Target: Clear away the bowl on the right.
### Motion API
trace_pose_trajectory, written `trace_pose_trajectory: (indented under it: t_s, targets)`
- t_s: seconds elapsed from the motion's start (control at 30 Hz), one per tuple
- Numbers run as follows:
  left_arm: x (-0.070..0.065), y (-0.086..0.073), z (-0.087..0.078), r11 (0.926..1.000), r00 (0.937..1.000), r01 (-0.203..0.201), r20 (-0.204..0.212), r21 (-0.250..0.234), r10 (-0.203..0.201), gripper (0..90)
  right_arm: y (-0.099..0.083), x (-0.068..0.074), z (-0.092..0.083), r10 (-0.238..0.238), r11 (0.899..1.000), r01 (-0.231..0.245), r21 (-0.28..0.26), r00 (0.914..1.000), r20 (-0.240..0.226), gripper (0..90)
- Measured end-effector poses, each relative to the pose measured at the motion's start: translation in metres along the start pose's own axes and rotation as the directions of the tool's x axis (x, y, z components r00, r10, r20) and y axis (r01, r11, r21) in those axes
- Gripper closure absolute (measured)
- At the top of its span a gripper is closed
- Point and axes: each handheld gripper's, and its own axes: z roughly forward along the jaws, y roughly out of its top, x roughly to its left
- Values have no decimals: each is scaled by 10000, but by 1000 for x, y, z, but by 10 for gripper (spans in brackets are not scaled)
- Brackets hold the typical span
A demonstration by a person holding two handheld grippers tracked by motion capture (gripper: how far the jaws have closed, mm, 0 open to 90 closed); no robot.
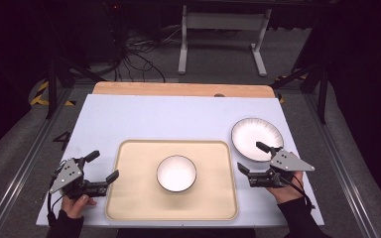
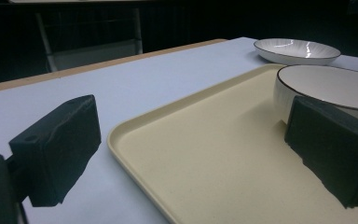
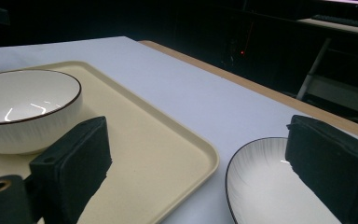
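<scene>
The left gripper (image 1: 102,166) gapes beside the tray's (image 1: 129,198) left edge; the right gripper (image 1: 252,157) gapes between tray and plate (image 1: 250,134). The bowl (image 1: 176,173) sits mid-tray on a white table (image 1: 154,116), bare at the far side.

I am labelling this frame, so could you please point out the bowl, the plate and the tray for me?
bowl (image 1: 176,172), high view, on its white inside.
plate (image 1: 252,134), high view, on its white middle.
tray (image 1: 134,183), high view, on its bare floor left of the bowl.

Tray (image 1: 134,198): cream
Bowl (image 1: 176,173): white, dark rim
Plate (image 1: 256,138): white, ribbed, dark rim
Table (image 1: 168,119): pale blue-white, wooden edge
Jaws: black
</scene>
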Motion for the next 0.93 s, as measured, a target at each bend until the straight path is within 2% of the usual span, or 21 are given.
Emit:
trace_pose_trajectory:
  t_s: [0.13,0.3,0.33,0.6,0.93]
  targets:
    - [1,0,-1,9999,9997,128,221,-45,-127,33,-9,1,2,130,9999,-131,71,9997,192,59]
    - [2,-1,-1,9997,9992,221,325,-126,-216,31,-19,4,4,74,10000,-74,3,9996,259,55]
    - [2,0,-1,9997,9991,215,367,-86,-212,31,-20,5,4,-9,9999,5,140,9995,311,49]
    - [3,-1,-2,9995,9986,292,455,-130,-286,27,-24,10,9,-214,9975,195,679,9994,272,47]
    - [3,-1,-2,9996,9987,271,439,-109,-266,27,-23,9,8,-138,9983,120,562,9994,320,33]
